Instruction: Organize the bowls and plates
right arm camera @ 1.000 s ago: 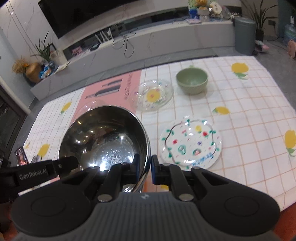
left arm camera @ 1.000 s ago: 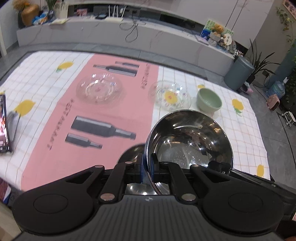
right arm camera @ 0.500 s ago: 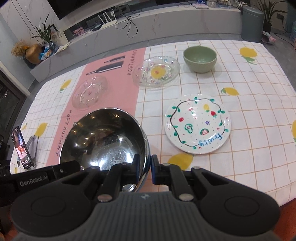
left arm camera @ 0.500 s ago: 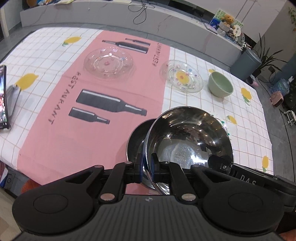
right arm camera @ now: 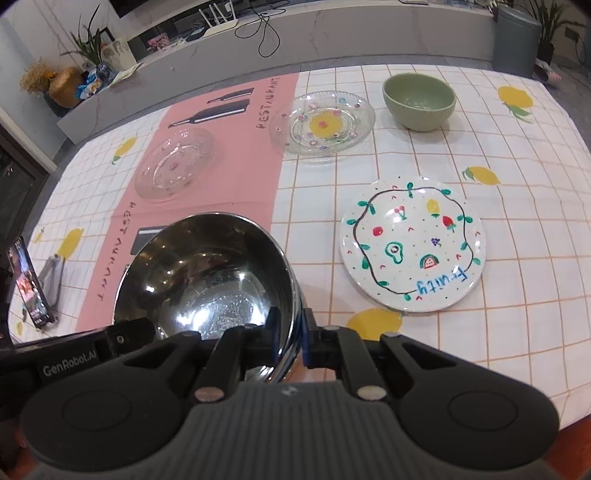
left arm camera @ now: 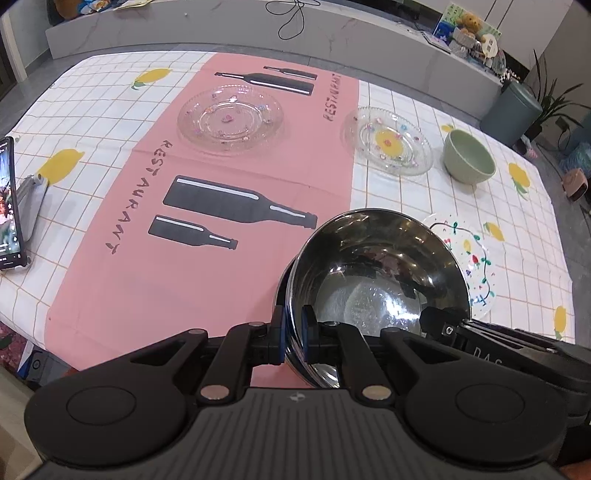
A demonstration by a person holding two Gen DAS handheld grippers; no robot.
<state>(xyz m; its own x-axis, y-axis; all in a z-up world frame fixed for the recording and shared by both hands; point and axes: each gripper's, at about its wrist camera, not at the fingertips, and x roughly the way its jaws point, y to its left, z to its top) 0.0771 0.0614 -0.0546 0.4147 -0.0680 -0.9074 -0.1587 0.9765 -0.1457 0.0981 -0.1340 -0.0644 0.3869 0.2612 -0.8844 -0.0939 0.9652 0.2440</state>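
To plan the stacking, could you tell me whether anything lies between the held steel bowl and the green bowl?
Nothing lies squarely between them. The steel bowl and green bowl are separated by bare tablecloth, but the flowered glass plate and the painted Fruity plate flank that gap closely, one on each side.

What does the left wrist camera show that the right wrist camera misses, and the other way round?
Only the left wrist view shows the teddy bear on the far counter. Only the right wrist view shows the whole "Fruity" plate and the potted plant. Both show the steel bowl, which the left tool and right tool pinch on opposite sides of the rim, plus two glass plates, the green bowl and a phone.
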